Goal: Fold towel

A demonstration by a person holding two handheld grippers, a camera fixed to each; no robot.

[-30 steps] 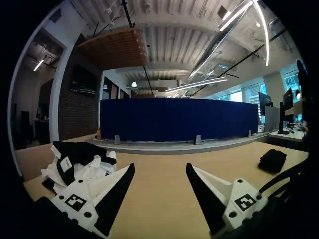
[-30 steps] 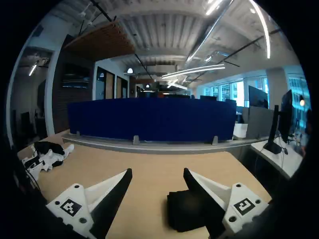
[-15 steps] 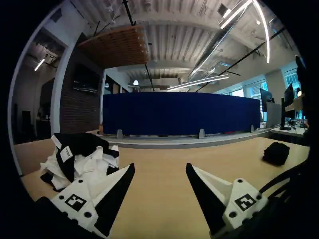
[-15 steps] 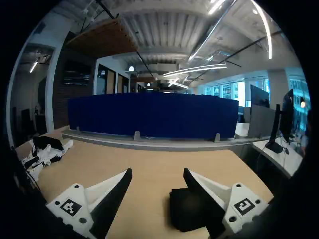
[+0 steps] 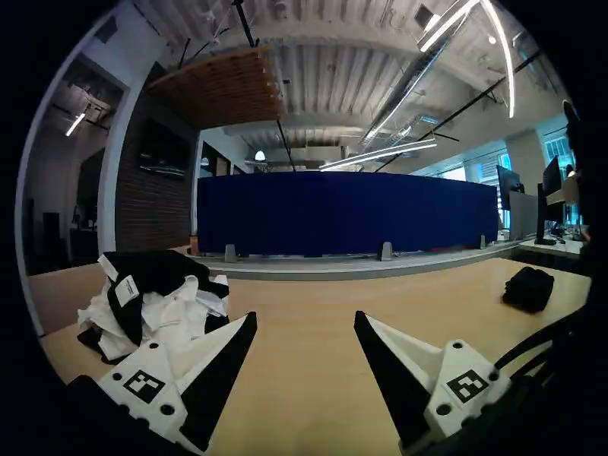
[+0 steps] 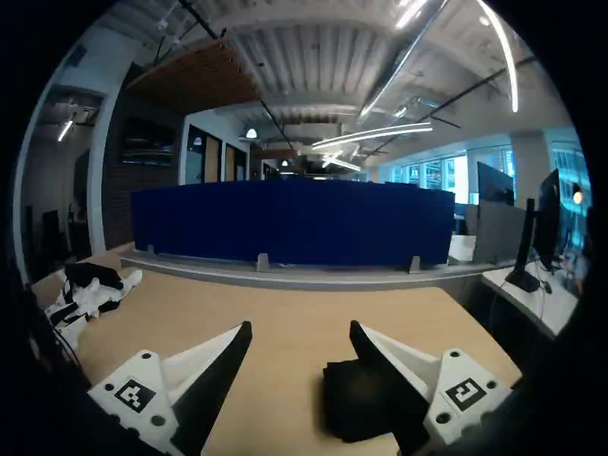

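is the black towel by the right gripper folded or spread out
Folded: the black towel sits as a compact layered block on the table.

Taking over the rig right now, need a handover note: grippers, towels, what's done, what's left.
Left gripper: open, empty, low over the wooden table.
Right gripper: open, empty; the folded black towel lies just ahead, by its right finger.
Heap of crumpled black and white towels: on the table's left side, just beyond the left gripper.
Done: one black towel looks folded.
Left: the heap; neither gripper holds any of it.
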